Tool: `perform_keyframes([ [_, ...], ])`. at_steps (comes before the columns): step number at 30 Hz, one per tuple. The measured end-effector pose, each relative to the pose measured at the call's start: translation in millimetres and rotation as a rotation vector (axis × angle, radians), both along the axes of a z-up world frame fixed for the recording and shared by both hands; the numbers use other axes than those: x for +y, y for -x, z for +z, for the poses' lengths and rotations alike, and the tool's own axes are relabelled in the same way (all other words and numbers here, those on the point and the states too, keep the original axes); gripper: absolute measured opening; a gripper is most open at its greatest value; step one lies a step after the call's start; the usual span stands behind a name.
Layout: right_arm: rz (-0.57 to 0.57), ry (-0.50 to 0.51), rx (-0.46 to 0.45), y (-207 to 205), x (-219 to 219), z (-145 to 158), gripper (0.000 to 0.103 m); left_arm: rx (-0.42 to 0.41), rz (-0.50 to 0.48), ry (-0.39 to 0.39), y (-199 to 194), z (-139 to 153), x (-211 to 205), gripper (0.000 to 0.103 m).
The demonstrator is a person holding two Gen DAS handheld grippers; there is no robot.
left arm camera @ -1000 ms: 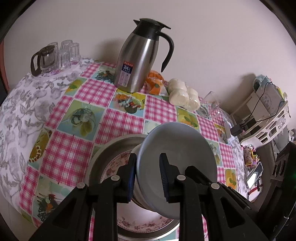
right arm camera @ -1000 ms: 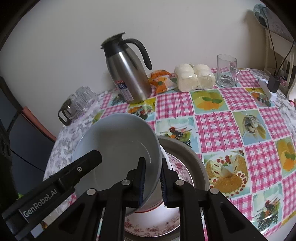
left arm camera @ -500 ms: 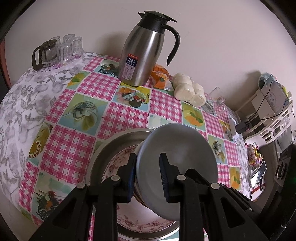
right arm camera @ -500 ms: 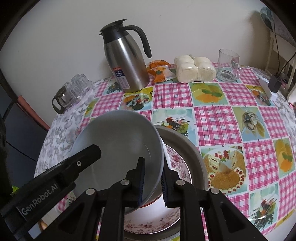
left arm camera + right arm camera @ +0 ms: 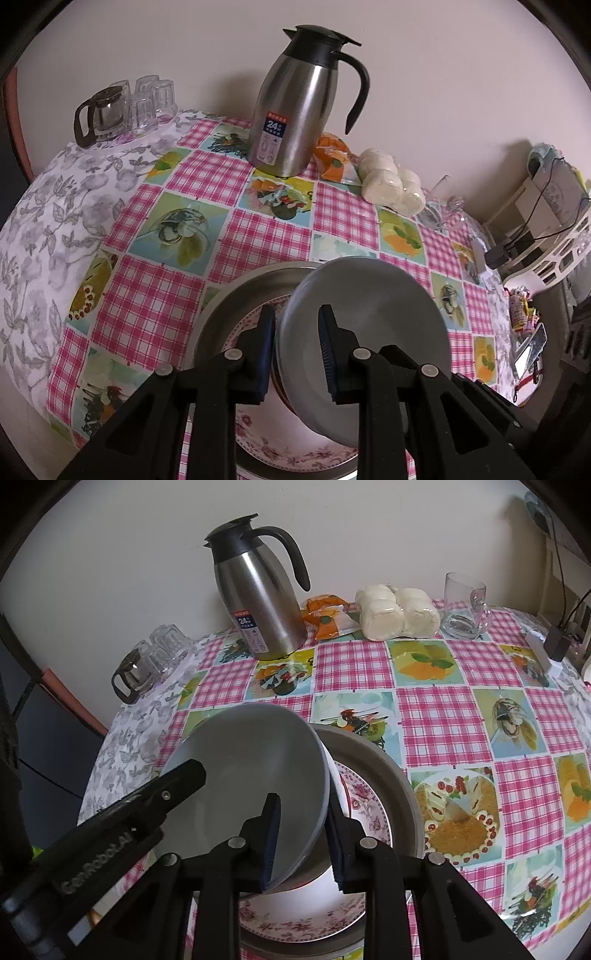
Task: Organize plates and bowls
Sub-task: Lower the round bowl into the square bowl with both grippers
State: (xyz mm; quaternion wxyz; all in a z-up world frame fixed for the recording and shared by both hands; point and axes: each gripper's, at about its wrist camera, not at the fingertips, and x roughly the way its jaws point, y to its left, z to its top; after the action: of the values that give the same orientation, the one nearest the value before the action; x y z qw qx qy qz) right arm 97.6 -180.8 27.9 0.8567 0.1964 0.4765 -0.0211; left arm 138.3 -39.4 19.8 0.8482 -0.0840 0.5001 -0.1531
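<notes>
Above the floral plate (image 5: pixel 354 797), the grey bowl (image 5: pixel 251 771) tilts leftward, left tool (image 5: pixel 297 350) clamping its rim, right tool (image 5: pixel 301 840) opening.

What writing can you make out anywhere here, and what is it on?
"24": large number on the blue label of the steel thermos jug; the small print around it is too blurred to read.
"GenRobot.AI": raised lettering on the left gripper, seen from the right wrist view.
Nothing else is legible.

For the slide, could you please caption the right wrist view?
Right gripper opening around grey bowl's rim above floral plate.
</notes>
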Motion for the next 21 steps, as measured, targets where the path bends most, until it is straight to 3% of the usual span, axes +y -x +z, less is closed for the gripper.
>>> perform_keyframes([
  [7, -0.012, -0.048, -0.015, 2, -5, 1, 0.036, -0.013, 0.016, -0.04, -1, -3, 0, 0.021],
  [21, -0.024, -0.111, -0.053, 9, -18, 9, 0.037, -0.009, 0.007, -0.05, -1, -7, -3, 0.021],
])
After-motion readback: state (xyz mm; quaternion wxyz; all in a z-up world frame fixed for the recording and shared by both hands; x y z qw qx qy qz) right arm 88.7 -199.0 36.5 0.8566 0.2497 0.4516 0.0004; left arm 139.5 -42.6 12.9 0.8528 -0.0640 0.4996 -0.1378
